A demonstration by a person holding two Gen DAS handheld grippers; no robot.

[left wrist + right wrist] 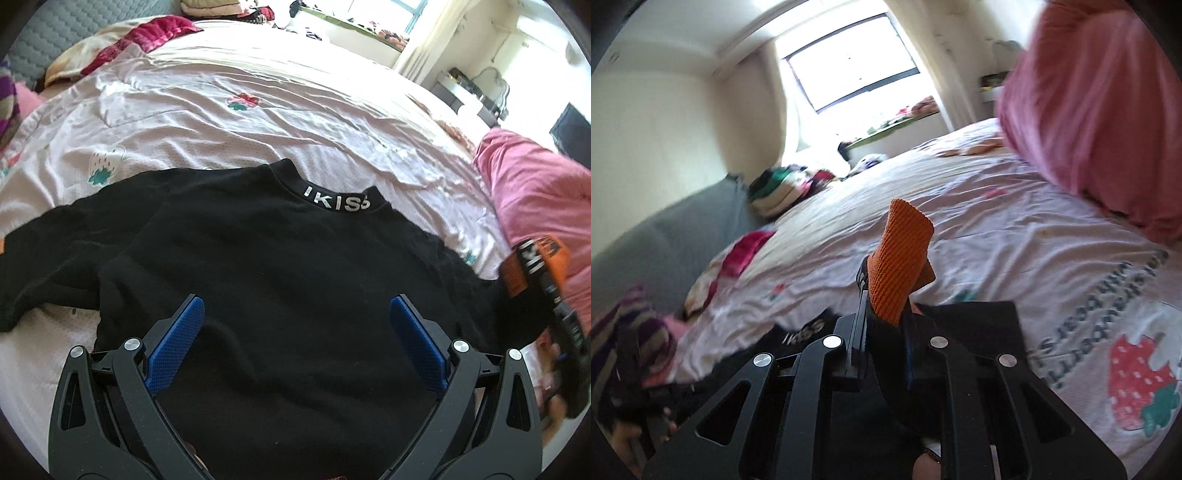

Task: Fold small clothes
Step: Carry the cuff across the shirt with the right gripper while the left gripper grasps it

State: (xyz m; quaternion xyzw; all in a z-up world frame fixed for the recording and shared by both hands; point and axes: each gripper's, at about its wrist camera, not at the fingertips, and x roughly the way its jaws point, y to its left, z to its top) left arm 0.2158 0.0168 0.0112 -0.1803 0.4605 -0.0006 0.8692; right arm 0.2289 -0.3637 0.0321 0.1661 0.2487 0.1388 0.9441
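A black sweater (280, 280) with a lettered collar (334, 199) lies spread flat on the bed, front side up. My left gripper (295, 306) hovers open over the sweater's lower body, its blue pads (177, 343) wide apart with nothing between them. My right gripper (882, 295) is shut on the sweater's right sleeve just behind its orange ribbed cuff (901, 258), which sticks up past the fingertips. In the left wrist view that cuff (532, 266) is lifted off the bed at the right edge, blurred. The collar (803, 334) shows low left in the right wrist view.
A pale pink printed sheet (258, 110) covers the bed. A pink quilt (535, 192) is bunched at the right. Loose clothes (147, 37) lie by the grey headboard (665, 240). A window and a cluttered sill (897, 122) are beyond.
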